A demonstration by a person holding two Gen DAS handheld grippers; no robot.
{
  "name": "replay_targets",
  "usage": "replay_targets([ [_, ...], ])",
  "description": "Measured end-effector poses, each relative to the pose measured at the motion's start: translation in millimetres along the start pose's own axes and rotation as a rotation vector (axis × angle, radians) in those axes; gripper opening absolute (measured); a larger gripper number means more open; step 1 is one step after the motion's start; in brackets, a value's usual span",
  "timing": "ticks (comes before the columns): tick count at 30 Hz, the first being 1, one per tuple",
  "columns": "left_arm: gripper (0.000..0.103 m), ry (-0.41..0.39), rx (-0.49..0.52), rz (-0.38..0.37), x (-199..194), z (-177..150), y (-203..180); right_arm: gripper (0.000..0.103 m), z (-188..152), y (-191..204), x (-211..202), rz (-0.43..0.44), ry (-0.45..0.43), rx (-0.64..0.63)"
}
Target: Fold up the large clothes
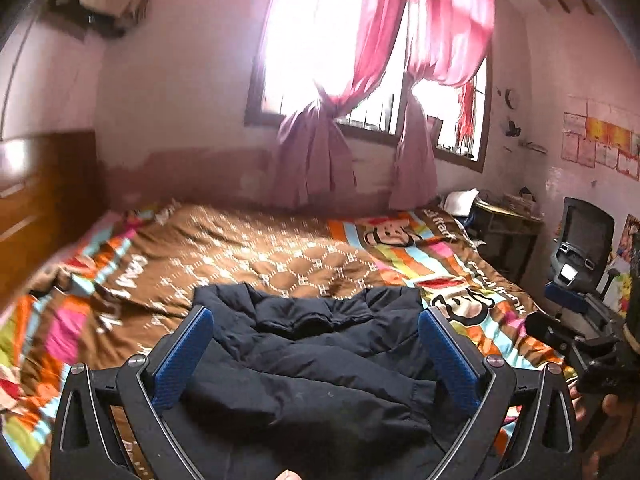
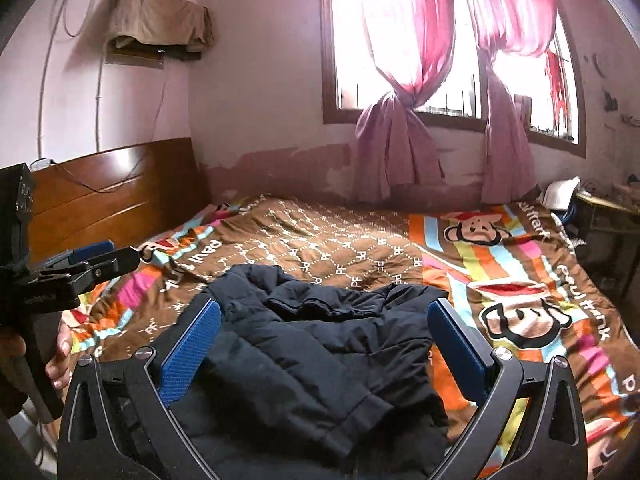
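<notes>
The dark puffer jacket (image 1: pixel 316 356) is lying bunched up on the bed (image 1: pixel 280 248), right at the near edge on the colourful monkey-print quilt (image 2: pixel 520 264). Both the left gripper (image 1: pixel 316 334) and right gripper (image 2: pixel 324 328) hang above it, fingers spread wide, gripping nothing. Pink curtains (image 2: pixel 400 80) hang behind the far edge.

Backlit bedroom, window totally blown out

Daylight pours through the window (image 1: pixel 320 40) and pink curtains (image 2: pixel 404 36), washing the walls pinkish. The left wrist view is smeared with motion blur, the right one sharper. Heavy fisheye bending, dark corners, and the navy jacket (image 2: pixel 312 344) is nearly detail-free.
</notes>
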State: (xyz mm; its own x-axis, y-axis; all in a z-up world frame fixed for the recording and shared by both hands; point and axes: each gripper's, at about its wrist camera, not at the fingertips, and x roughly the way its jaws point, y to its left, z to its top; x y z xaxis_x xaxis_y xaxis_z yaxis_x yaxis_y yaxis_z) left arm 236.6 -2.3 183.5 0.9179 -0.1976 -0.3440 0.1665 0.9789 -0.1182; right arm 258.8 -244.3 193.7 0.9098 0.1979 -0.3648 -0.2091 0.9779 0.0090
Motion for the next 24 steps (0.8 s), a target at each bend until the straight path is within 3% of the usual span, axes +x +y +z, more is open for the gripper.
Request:
replay_targets([
  [4, 0.103, -0.043, 0.031, 0.020, -42, -4, -10, 0.101, -7, 6, -40, 0.009, -0.028, 0.002],
  [11, 0.103, -0.076, 0.034, 0.078, -86, -23, -10, 0.101, -47, 12, -81, 0.013, -0.042, 0.015],
  [18, 0.103, -0.067, 0.012, 0.117, -113, -57, 6, 0.101, -83, 14, -103, -0.016, -0.057, 0.036],
  [24, 0.103, -0.020, 0.012, 0.138, -122, -90, 23, 0.101, -108, 29, -111, -0.008, -0.034, -0.022],
])
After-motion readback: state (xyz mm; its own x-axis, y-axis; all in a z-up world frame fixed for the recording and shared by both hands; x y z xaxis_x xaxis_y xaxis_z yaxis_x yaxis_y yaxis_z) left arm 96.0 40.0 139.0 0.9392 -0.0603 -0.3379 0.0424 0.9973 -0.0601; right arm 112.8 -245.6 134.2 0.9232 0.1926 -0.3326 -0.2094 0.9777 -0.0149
